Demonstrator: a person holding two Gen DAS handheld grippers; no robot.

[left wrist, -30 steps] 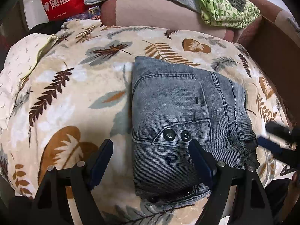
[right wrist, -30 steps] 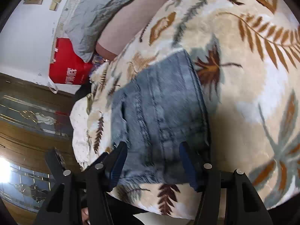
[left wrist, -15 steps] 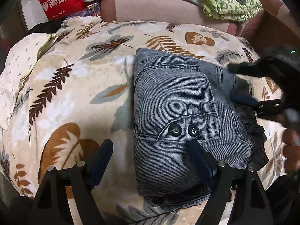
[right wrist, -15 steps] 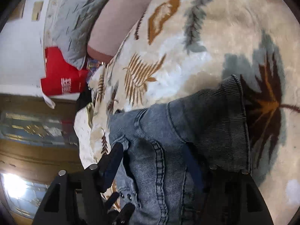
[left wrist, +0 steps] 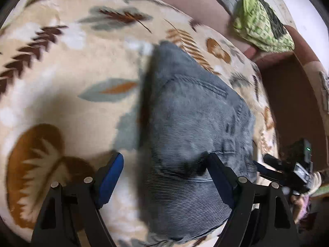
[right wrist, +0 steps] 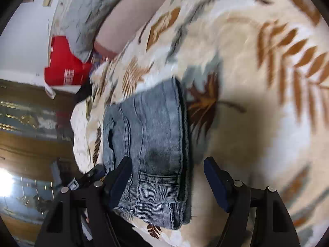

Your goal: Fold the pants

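pants (left wrist: 193, 127) sit as a compact folded bundle, centre-right of the left wrist frame, on the leaf-print blanket (left wrist: 61, 94) (bed or sofa, can't tell). left gripper (left wrist: 164, 177) and right gripper (right wrist: 167, 180) both have jaws open, holding nothing. looks like the final step: next move is likely just to press flat or square the edges.

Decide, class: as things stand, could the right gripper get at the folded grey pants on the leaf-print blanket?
Probably yes. The right gripper is open right over the pants, whose near edge lies between its fingers, and nothing blocks it. The left gripper sits at the far side.
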